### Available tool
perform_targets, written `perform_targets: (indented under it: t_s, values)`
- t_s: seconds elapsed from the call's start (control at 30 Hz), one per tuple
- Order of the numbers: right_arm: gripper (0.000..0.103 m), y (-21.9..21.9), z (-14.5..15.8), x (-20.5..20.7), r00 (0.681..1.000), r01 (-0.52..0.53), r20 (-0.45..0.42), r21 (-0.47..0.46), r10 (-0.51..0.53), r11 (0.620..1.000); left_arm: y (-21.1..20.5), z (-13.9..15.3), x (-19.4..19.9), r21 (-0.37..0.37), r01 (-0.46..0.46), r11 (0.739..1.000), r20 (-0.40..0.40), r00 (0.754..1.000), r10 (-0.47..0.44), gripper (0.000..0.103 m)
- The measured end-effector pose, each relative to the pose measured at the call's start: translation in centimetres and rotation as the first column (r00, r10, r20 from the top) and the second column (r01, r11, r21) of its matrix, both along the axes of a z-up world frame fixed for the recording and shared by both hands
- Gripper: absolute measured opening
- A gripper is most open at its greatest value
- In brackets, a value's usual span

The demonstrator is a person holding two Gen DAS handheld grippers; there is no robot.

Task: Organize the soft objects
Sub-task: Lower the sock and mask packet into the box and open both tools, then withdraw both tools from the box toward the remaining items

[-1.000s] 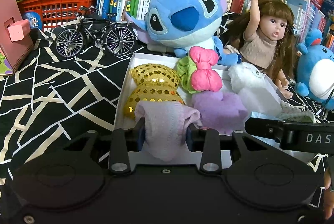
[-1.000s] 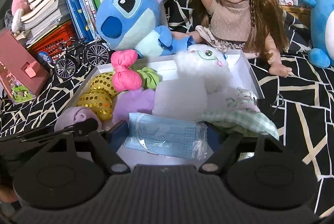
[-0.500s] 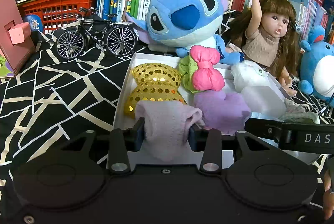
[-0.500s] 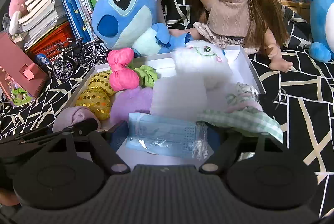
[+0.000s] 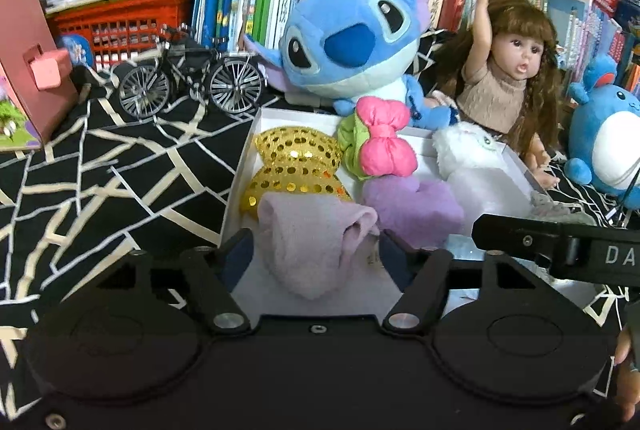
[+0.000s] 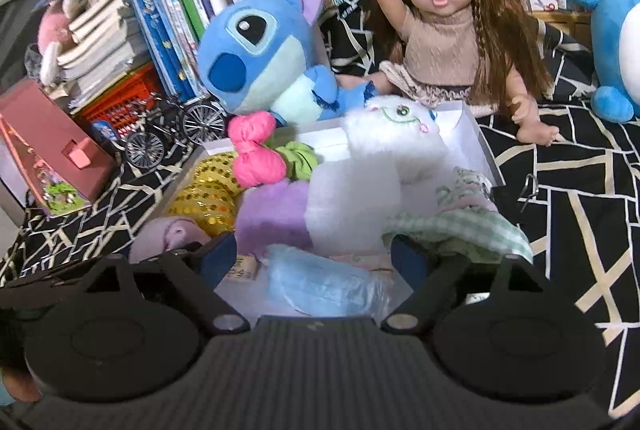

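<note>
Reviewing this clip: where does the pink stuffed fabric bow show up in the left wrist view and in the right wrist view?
Left wrist view: the pink stuffed fabric bow sits just right of centre, at the far end of the white box, against a green scrunchie.
Right wrist view: the bow sits left of centre, at the box's far end.
Shared landmark: the blue big-eared plush toy right behind it.

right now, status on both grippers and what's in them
Left gripper just opened, pale pink sock loose between its jaws in the white box. Right gripper just opened, blue face mask dropped below. Nothing in the way.
</note>
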State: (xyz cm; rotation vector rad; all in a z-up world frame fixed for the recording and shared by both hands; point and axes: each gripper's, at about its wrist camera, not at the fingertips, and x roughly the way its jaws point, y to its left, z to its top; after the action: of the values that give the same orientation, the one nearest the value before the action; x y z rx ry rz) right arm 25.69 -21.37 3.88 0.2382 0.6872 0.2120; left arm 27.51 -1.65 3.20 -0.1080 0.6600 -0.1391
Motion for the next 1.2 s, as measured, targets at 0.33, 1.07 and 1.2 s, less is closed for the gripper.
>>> perform_targets:
  t_s: [0.33,1.07,1.2]
  values:
    - [0.095,-1.0,2.1,-4.6,0.995,-0.049,0.087,-0.010,0.050,0.999,0.2,2.6,-5.1,-0.021,0.045,0.999,0.075,0.996,-0.043,0.078]
    - [0.103,-2.6,0.2,-12.7,0.985,-0.095,0.133,-0.122,0.111,0.988,-0.5,0.7,-18.8,0.019,0.222,0.975,0.133,0.966,-0.222,0.082]
    - [0.103,-2.4,-0.6,-13.0,0.987,-0.104,0.110,-0.130,0.119,0.986,-0.8,0.0,-20.5,0.031,0.256,0.966,0.118,0.959,-0.257,0.083]
